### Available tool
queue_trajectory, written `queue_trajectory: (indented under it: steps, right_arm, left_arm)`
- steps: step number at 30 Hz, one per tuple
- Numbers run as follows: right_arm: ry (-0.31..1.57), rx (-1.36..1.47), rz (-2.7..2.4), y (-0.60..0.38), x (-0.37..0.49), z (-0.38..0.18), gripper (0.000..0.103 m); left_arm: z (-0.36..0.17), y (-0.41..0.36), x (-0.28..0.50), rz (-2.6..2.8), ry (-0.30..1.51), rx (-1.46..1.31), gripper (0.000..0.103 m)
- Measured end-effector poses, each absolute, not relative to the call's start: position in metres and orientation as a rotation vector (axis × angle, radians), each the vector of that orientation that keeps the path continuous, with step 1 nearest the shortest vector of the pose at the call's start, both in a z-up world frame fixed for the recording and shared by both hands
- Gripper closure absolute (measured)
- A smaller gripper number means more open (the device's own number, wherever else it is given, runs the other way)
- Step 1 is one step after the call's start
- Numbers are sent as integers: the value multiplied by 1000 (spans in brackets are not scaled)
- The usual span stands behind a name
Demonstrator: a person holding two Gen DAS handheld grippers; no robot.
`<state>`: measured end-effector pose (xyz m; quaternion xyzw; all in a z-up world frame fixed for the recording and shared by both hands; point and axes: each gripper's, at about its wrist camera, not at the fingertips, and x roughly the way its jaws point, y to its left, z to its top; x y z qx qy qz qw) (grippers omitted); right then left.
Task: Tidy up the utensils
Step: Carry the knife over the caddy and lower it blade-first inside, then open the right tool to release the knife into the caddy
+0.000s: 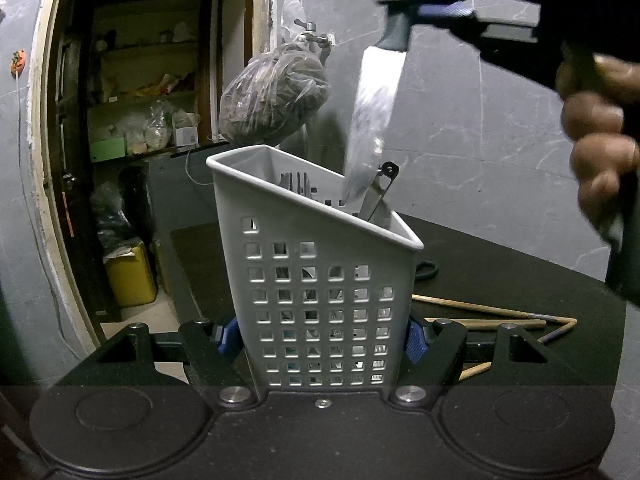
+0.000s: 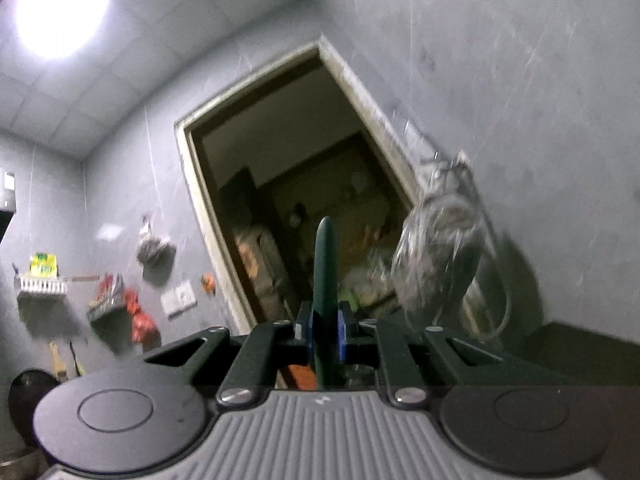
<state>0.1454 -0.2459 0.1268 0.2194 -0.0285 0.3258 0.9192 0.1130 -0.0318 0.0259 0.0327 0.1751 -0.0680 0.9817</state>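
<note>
The left claw (image 1: 320, 338) is clamping the grey utensil holder (image 1: 316, 280) on the table (image 1: 500, 276). The right claw (image 1: 404, 4), tilted upward, is gripping a green-handled knife (image 1: 374, 120) blade-down over it. Only the right wrist view is showing the handle's tip (image 2: 325, 256).

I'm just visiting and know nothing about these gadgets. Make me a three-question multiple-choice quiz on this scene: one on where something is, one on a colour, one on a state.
1. Where is the knife?
A. Flat on the table
B. Above the caddy, blade pointing down
C. On a shelf

2. What colour is the utensil caddy?
A. Light grey
B. Red
C. Yellow

3. How is the left gripper?
A. Wide open, holding nothing
B. Clamped on the caddy
C. Holding chopsticks

Answers:
1 B, the right gripper holds the knife by its green handle, with the tip at the caddy's rim.
2 A, its perforated wall is pale grey.
3 B, both blue pads press on the caddy's sides, while the chopsticks lie on the table.
</note>
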Motion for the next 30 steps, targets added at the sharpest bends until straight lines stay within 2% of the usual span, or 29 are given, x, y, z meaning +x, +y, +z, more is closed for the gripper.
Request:
queue_trajectory:
  steps: [11, 30]
  right_arm:
    - [-14, 292, 721, -207, 130, 102, 90]
    - [93, 226, 736, -199, 119, 74, 90]
  left_arm:
    - [23, -36, 112, -126, 346, 68, 27]
    - [19, -45, 107, -89, 327, 67, 27]
